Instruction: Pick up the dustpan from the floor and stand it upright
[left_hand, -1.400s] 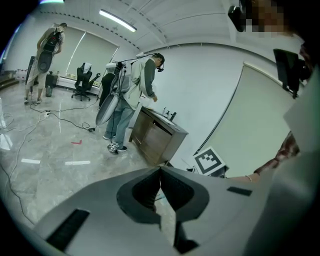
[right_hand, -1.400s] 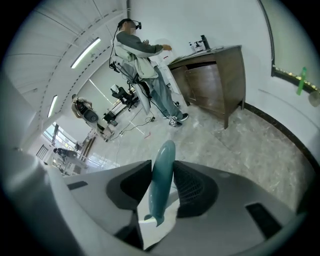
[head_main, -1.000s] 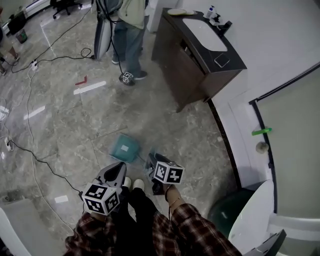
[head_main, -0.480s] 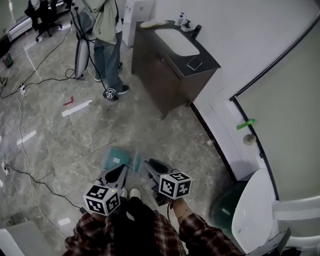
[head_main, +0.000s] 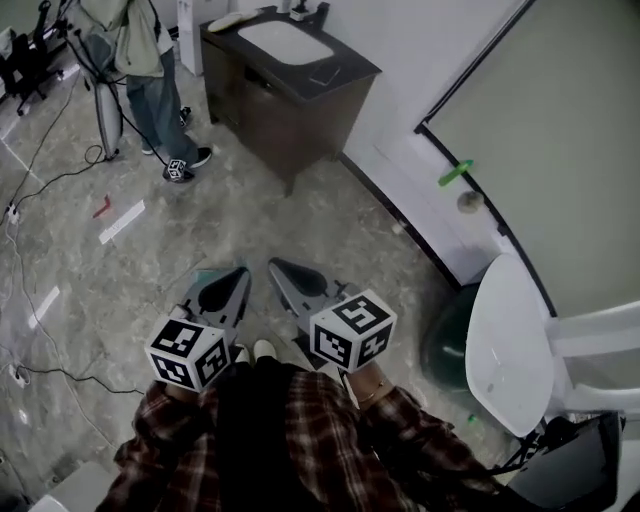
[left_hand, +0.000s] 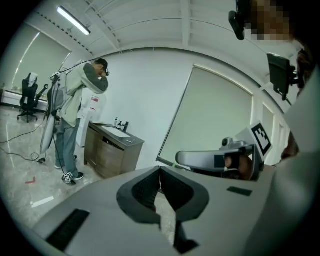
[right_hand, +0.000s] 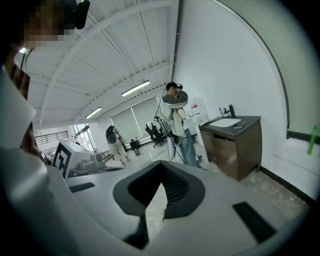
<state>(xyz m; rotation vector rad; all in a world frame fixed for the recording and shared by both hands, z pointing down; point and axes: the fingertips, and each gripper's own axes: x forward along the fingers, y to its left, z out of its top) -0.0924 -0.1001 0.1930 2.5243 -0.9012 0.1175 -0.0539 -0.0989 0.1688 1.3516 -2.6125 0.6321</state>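
The teal dustpan (head_main: 197, 276) lies on the marble floor; only a sliver of it shows past the left side of my left gripper. My left gripper (head_main: 243, 270) hangs above it, shut and holding nothing, its jaws meeting at a point (left_hand: 160, 169). Beside it my right gripper (head_main: 272, 264) is raised to about the same height. Its jaws have just been closing and now meet (right_hand: 161, 164) with nothing between them. Both grippers point nearly level across the room, so neither gripper view shows the dustpan.
A dark vanity cabinet (head_main: 285, 85) with a sink stands ahead against the wall. A person (head_main: 150, 60) stands left of it, a marker cube (head_main: 177, 170) by their shoe. Cables (head_main: 30, 200) cross the floor at left. A white chair (head_main: 510, 340) and a dark green bin (head_main: 448, 340) stand right.
Both grippers have risen away from the floor and the head view has tilted. The dustpan, plainly seen before between and ahead of the grippers, is now almost hidden behind the left one.
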